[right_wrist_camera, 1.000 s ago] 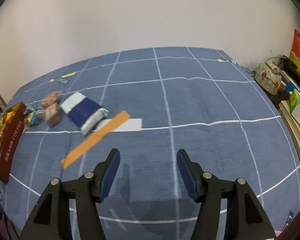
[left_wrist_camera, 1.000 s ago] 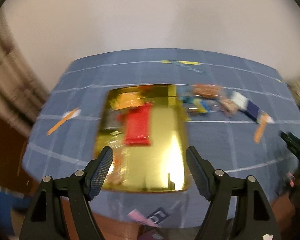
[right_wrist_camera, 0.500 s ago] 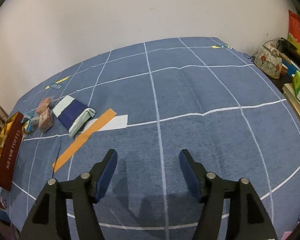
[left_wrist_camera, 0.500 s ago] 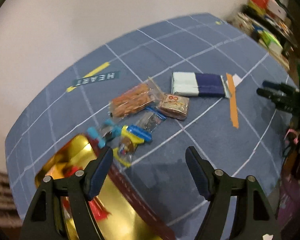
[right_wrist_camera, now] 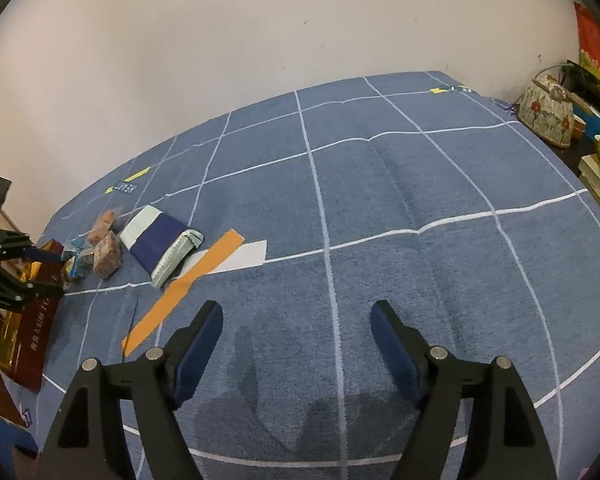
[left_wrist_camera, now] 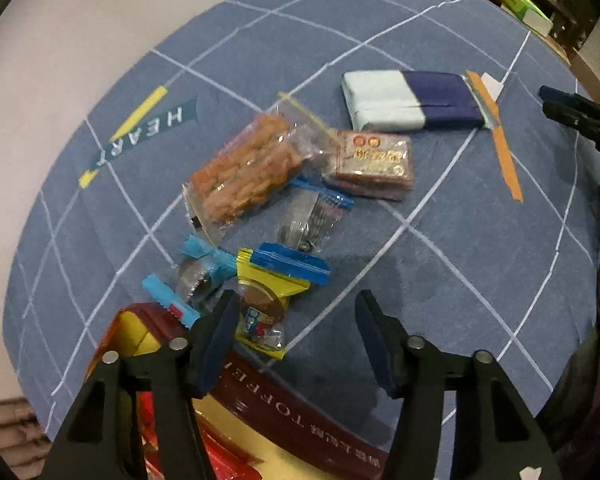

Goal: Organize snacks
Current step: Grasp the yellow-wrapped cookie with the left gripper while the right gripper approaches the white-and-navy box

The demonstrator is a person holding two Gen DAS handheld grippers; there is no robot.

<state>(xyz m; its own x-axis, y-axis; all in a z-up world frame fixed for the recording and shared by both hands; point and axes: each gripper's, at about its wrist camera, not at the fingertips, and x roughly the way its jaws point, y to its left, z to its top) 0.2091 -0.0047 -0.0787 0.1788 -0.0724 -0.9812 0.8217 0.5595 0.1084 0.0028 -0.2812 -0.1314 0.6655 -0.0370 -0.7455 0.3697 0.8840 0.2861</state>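
My left gripper (left_wrist_camera: 296,312) is open and empty, hovering just over a pile of snacks: a yellow packet (left_wrist_camera: 266,304), blue-ended candies (left_wrist_camera: 198,276), a clear bag of orange biscuits (left_wrist_camera: 244,172), a brown cake pack (left_wrist_camera: 374,164) and a white and navy pack (left_wrist_camera: 412,100). The gold and dark red toffee tin (left_wrist_camera: 284,416) lies under the gripper, with red packets inside. My right gripper (right_wrist_camera: 296,320) is open and empty over bare cloth. The pile (right_wrist_camera: 106,248), the navy pack (right_wrist_camera: 160,240) and the tin (right_wrist_camera: 36,332) show at its far left.
The blue checked tablecloth (right_wrist_camera: 380,208) covers the table. An orange strip (right_wrist_camera: 180,292) on white paper lies near the navy pack. A floral basket (right_wrist_camera: 548,112) and boxes crowd the right edge. The left gripper (right_wrist_camera: 4,264) shows at the far left edge.
The left gripper has swung from above the tin to the snack pile and moved closer to it. The right gripper has drifted slightly; both stay open.
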